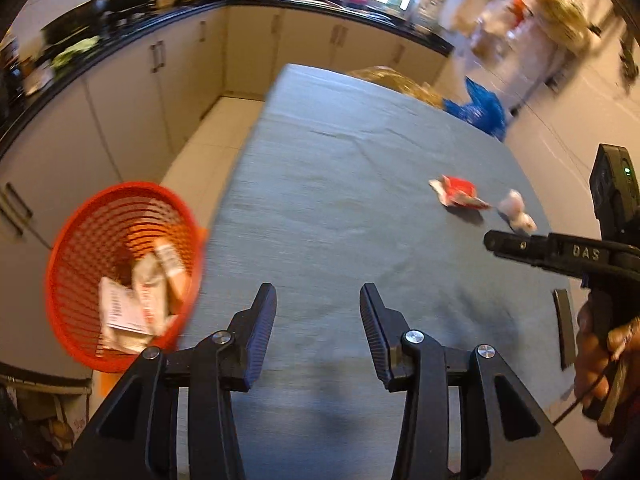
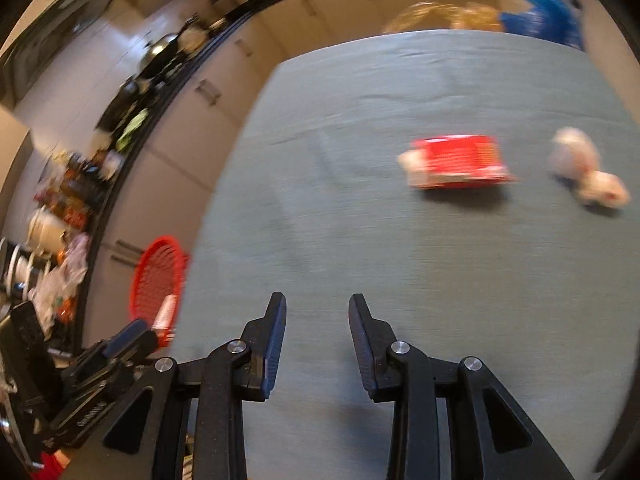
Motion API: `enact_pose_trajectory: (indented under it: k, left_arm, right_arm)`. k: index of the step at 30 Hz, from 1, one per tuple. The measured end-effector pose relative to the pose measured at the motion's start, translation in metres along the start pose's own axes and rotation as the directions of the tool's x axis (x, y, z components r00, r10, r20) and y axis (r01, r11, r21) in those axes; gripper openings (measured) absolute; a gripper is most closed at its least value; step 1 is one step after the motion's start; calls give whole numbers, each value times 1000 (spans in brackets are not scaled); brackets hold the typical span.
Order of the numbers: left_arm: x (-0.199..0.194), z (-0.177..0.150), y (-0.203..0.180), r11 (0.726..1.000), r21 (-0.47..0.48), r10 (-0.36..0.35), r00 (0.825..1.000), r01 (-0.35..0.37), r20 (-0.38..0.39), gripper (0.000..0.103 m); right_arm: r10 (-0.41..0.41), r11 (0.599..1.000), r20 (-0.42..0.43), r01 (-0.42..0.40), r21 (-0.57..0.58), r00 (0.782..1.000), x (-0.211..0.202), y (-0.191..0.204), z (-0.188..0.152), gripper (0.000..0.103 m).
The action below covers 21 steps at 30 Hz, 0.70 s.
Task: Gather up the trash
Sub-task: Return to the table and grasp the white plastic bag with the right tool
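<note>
Two pieces of trash lie on the grey cloth-covered tabletop (image 1: 340, 184): one crumpled red-and-white wrapper (image 1: 458, 192) and, just beside it, one white crumpled paper wad (image 1: 518, 210). One red plastic mesh basket (image 1: 80, 240) at the table's left edge holds several blurred cartons. The left gripper (image 1: 318, 300) and right gripper (image 2: 317, 306) both gape wide, empty.

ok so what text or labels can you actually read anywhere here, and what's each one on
"DAS": raised letters on the black arm of the right tongs, seen from the left wrist view.
Print on the papers and packets in the orange basket: too blurred to read.
Print on the red wrapper on the table: blurred, unreadable.
Embossed lettering on the left tongs' body in the right wrist view: too small to read.
</note>
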<state>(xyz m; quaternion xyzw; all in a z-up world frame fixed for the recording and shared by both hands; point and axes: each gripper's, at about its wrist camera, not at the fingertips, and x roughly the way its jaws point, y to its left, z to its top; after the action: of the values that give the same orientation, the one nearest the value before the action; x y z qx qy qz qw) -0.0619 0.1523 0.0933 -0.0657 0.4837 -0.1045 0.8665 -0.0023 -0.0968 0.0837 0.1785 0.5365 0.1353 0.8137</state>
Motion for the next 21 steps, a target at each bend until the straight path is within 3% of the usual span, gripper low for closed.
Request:
enact_pose_trajectory:
  k: [4, 11, 16, 21]
  left_arm:
    - [6, 2, -35, 999, 33, -16, 1000, 17, -15, 47]
    - [30, 11, -94, 998, 59, -32, 998, 35, -59, 51]
    - [46, 29, -130, 996, 77, -30, 998, 34, -49, 56]
    - [66, 46, -171, 978, 209, -11, 1000, 14, -14, 59]
  right_arm:
    - [-69, 997, 33, 68, 36, 997, -25, -55, 9, 35]
    - [-211, 978, 84, 209, 24, 974, -54, -139, 50, 40]
    - [-239, 964, 81, 246, -100, 968, -47, -154, 77, 45]
    - [-276, 932, 38, 277, -234, 960, -20, -159, 92, 46]
